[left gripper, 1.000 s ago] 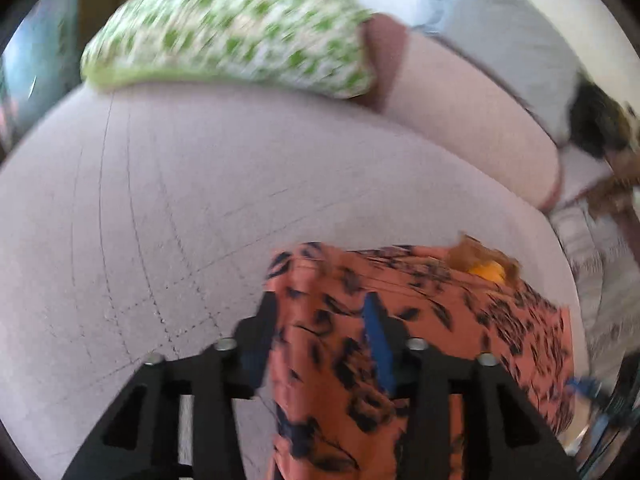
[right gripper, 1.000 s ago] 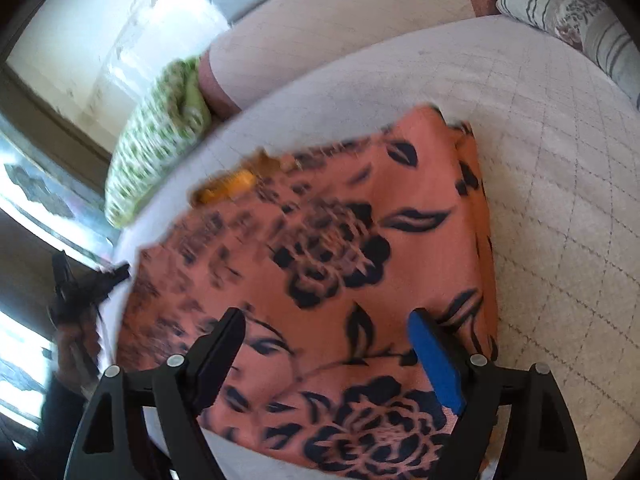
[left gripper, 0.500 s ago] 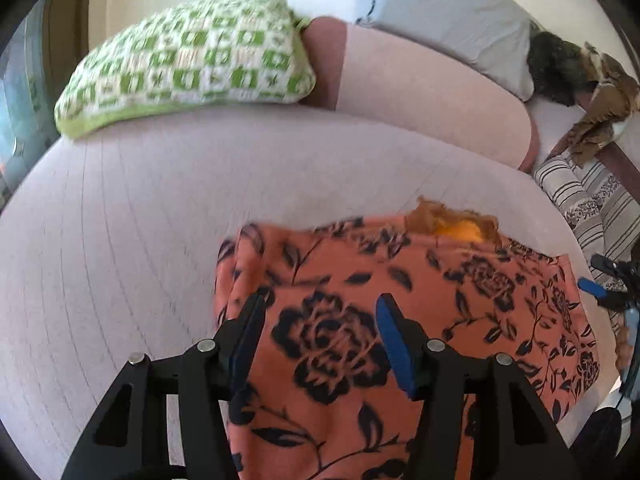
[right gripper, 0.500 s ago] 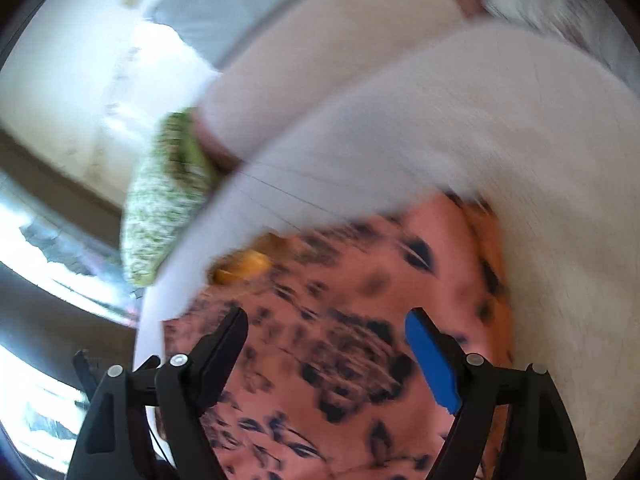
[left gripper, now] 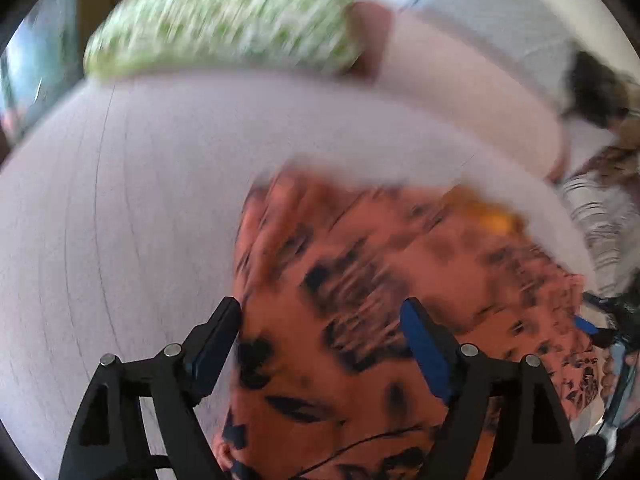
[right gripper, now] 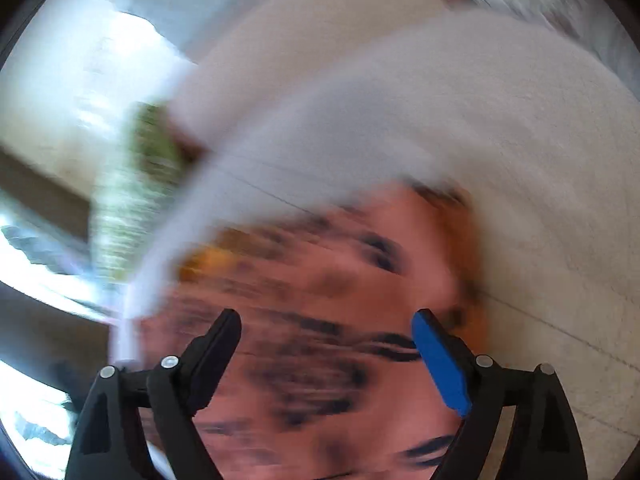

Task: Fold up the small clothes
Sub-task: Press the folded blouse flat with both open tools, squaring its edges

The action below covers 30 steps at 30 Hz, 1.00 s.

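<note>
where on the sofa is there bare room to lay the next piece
Bare seat cushion lies between the green pillow and the orange floral garment. Another bare patch lies beyond the garment's other edge. The striped cloth end looks crowded.

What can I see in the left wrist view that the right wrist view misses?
Only the left wrist view shows the striped cushion and the dark bundle at far right. Only the right wrist view shows the bright window at left. Both share the orange floral garment, green patterned pillow, and quilted bed cover.
</note>
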Tool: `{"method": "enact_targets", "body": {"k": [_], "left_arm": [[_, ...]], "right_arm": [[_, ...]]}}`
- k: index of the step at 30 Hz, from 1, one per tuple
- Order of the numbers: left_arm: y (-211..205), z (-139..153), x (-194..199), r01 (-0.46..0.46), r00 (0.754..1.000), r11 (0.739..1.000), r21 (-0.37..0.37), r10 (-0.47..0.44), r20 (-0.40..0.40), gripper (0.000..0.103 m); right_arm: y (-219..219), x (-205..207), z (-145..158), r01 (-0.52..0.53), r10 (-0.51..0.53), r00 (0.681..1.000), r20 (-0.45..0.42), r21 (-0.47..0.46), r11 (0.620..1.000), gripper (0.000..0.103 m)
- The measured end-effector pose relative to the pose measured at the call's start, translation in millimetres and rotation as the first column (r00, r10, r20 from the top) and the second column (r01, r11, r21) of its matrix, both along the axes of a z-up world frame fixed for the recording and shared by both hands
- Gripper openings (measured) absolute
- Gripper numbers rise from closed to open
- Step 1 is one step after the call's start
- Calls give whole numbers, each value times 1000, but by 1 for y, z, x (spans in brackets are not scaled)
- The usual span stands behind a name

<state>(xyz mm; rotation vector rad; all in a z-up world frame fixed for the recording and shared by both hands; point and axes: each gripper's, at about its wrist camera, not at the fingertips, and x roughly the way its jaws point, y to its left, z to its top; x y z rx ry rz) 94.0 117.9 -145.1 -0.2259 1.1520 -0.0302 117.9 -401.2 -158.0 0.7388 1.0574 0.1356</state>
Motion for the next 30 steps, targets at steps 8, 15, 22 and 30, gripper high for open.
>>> {"method": "enact_targets", "body": {"k": [8,15,22,30], "left_arm": [[6,66,-49,-8,988,999,-48,15,152,80],[-22,21,-83,82,997,996,-28,-82,9,81],[-29,53,-95,97,990,994,45,-101,103,81],[-25,34,-97,65,997,993,94,-69,40,82]], "right_arm": [[42,-67,85,-92,90,987,136,10,996,89],[39,-102,12,-6,7,1000,-2,73,997,89],[36,-128,68,-19,3,986,169,94,995,89],[14,-139,50,49,-68,990,121,154,987,89]]}}
